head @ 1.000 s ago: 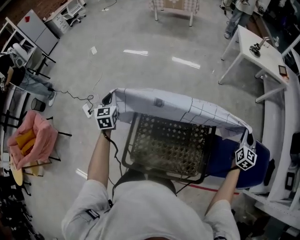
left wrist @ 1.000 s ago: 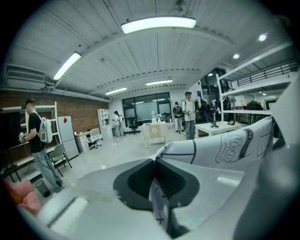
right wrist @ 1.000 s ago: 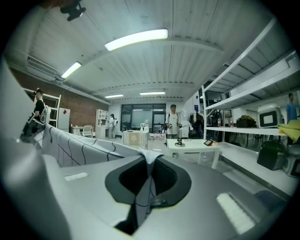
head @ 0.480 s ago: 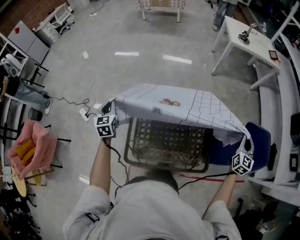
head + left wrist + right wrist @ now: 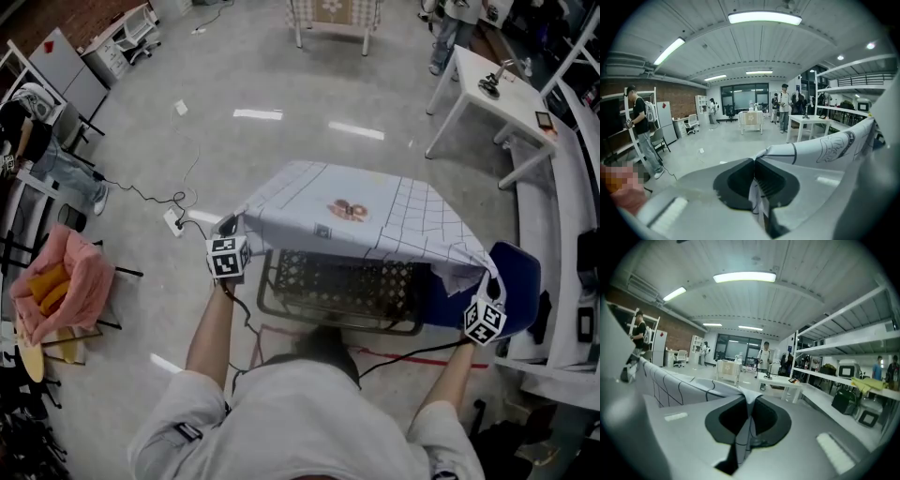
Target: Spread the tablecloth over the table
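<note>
Head view: the grid-lined tablecloth [image 5: 375, 220] hangs taut ahead of me. Its near edge runs from my left tool [image 5: 228, 227] to my right tool [image 5: 489, 283], and the rest reaches forward over the lattice-top counter [image 5: 337, 286]. A small print sits mid-cloth, unreadable.

Left gripper view: the jaws are clamped on a cloth corner, with a line drawing just right of them.

Right gripper view: the jaws pinch the other corner.

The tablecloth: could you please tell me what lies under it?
Below the tablecloth, near side, the table shows a dark lattice top. Its far part is covered; anything there is hidden. The left tongs and right tongs pinch the near corners.
</note>
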Motion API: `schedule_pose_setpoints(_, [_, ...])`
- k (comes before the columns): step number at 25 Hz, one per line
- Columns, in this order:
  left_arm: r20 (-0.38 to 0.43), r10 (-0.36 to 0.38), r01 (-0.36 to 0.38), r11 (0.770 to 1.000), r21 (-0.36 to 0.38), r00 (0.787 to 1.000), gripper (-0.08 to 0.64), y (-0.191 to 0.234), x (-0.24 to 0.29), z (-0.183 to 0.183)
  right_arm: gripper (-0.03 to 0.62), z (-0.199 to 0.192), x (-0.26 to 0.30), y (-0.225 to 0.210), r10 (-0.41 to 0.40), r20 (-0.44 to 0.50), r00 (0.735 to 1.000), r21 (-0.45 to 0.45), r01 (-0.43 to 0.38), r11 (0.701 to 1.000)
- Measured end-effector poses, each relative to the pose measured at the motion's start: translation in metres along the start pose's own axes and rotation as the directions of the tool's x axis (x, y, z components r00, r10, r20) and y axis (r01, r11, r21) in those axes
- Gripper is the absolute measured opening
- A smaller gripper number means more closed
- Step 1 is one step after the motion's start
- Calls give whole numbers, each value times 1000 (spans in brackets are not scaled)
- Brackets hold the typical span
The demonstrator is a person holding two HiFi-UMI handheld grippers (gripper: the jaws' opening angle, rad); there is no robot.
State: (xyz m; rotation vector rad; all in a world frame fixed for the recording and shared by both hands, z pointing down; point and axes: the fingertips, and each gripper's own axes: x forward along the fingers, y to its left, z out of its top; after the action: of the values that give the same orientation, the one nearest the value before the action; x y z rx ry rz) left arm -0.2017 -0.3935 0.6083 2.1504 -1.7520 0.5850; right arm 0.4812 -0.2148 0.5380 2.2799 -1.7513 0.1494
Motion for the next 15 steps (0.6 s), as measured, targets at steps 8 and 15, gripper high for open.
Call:
schedule_pose_setpoints(8, [-21,91,-90,995,50,996,23,-10,-10,-8,9,-9,-22,20,-67,-86,994,-175,51,983])
schedule_pose_setpoints(15, [2,74,-74,994,85,997,23,-35,-31,-50,9,-23,-56,68,-56,-91,994,-274,29,961])
